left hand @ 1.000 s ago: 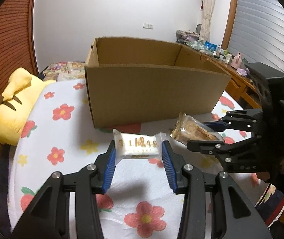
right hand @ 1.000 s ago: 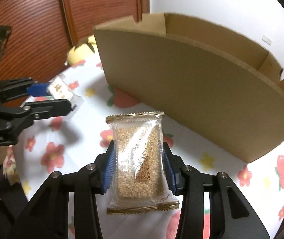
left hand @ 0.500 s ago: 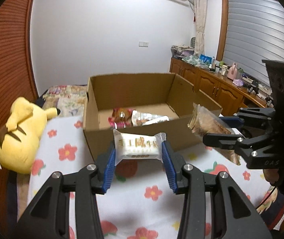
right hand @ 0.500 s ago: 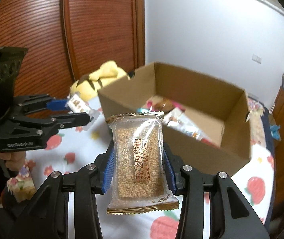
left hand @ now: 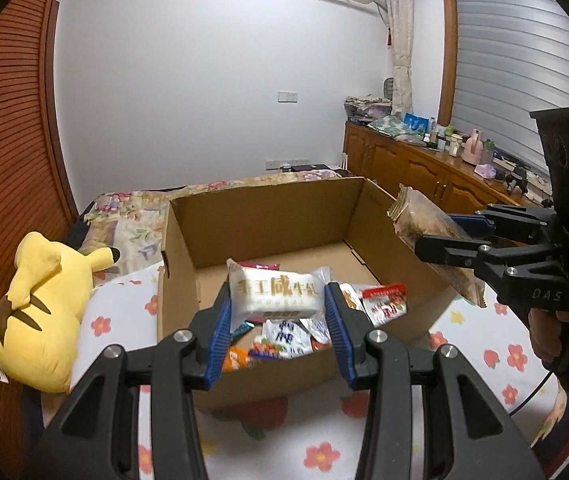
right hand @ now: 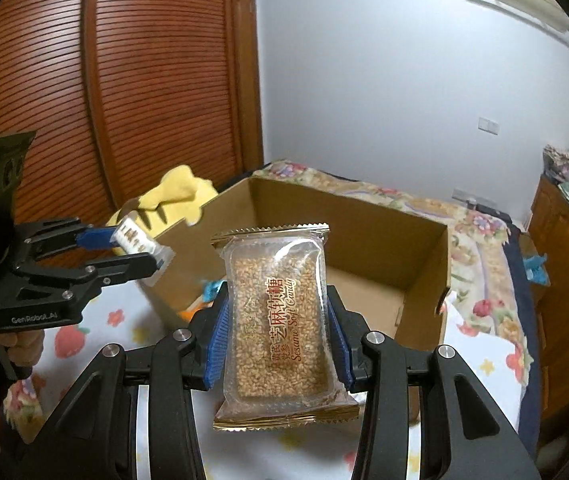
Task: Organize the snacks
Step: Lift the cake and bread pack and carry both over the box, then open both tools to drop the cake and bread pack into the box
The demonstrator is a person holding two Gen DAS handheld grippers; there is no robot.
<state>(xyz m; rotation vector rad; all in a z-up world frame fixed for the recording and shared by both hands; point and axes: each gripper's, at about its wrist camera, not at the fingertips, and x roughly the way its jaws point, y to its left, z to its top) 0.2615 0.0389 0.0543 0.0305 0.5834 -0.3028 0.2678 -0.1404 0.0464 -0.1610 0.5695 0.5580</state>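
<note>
My left gripper (left hand: 278, 322) is shut on a white nougat packet (left hand: 274, 294) and holds it above the near part of an open cardboard box (left hand: 178, 280). Several snack packets (left hand: 284, 338) lie inside the box. My right gripper (right hand: 278, 340) is shut on a clear sesame candy packet (right hand: 280, 320) and holds it above the box's near wall (right hand: 416, 340). The right gripper also shows in the left wrist view (left hand: 444, 236), over the box's right wall. The left gripper shows in the right wrist view (right hand: 132, 250), left of the box.
The box stands on a bed with a white flowered sheet (left hand: 324, 452). A yellow plush toy (left hand: 40, 304) lies left of the box. A wooden sliding door (right hand: 124, 80) is on the left, a cluttered wooden cabinet (left hand: 424, 164) on the right.
Both grippers have risen with their packets and moved forward over the box, so its inside with the snacks now shows from above.
</note>
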